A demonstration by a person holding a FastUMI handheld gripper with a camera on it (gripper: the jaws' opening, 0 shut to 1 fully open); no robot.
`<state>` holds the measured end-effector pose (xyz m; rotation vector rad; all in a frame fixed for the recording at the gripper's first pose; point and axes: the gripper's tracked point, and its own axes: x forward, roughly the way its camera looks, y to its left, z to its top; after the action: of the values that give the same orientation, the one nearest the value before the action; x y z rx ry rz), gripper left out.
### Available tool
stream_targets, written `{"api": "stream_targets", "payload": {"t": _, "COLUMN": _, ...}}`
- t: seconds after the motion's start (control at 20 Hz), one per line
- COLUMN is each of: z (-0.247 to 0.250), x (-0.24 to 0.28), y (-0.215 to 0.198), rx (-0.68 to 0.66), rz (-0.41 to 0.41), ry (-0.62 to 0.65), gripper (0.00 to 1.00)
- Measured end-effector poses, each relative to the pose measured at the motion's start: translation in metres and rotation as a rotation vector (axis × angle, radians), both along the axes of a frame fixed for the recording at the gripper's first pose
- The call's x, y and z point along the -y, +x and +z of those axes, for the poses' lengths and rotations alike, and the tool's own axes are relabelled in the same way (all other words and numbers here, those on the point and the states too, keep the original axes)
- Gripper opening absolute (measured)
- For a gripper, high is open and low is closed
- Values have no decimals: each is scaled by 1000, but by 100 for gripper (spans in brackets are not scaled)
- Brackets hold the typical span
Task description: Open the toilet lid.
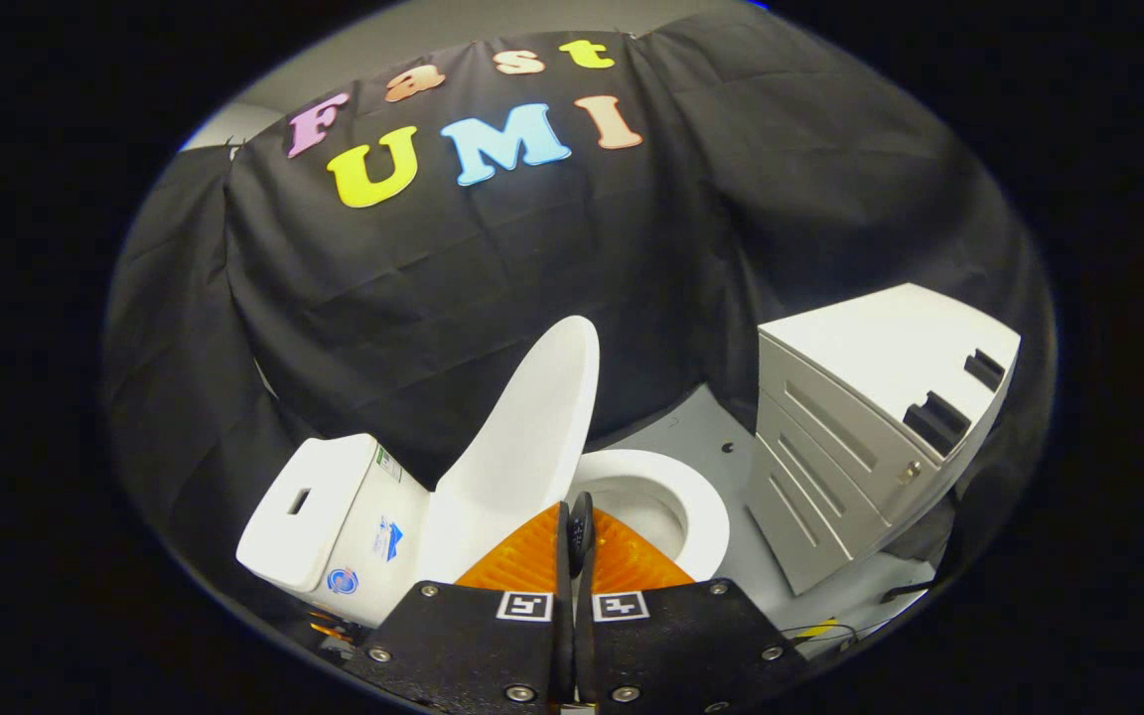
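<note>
**Lid up, claw closed above the bowl**

Black cloth (413, 288) drapes the booth behind everything, and a pale floor (701, 427) runs beneath the fixtures. Your target, the toilet lid (527, 437), already stands raised: it tilts back toward the tank (319, 511), its top edge well above the bowl, its inner face turned toward the open seat ring (691, 501). I judge the opening all but done, since the bowl's hollow is fully exposed and the lid appears past its balance point, so it should stay up by its own weight. Whether it actually touches the tank, I cannot tell from here.

Your claw (572, 541) sits just in front of the lid's lower part, above the near rim of the bowl. Its two orange fingers (517, 561) are clenched against each other with nothing between them; only a dark seam shows where they meet. That suits a push or a lift with the closed tips as a wedge, not a pinch on the lid's edge.

You hold the tool high and angled downward, looking across the toilet from its front, with the fingers aimed at the hinge area between lid and bowl. A grey drawer cabinet (860, 437) stands beyond the bowl to the fingers' right, well apart from them, so it leaves you free room to draw back.
</note>
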<state>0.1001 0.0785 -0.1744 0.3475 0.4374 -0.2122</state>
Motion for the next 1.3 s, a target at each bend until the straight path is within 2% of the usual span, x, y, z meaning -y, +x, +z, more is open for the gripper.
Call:
{"api": "stream_targets", "payload": {"t": 0.35, "z": 34, "x": -31, "y": 4, "rx": -1, "rz": 35, "ry": -145, "gripper": 1}}
{"api": "stream_targets", "payload": {"t": 0.6, "z": 55, "x": -56, "y": 8, "rx": 19, "rz": 49, "ry": -161, "gripper": 1}}
{"api": "stream_targets", "payload": {"t": 1.15, "z": 100, "x": -125, "y": 17, "rx": 85, "rz": 162, "ry": -389, "gripper": 1}}
{"api": "stream_targets", "payload": {"t": 1.3, "z": 107, "x": -146, "y": 18, "rx": 110, "rz": 184, "ry": -402, "gripper": 0}}
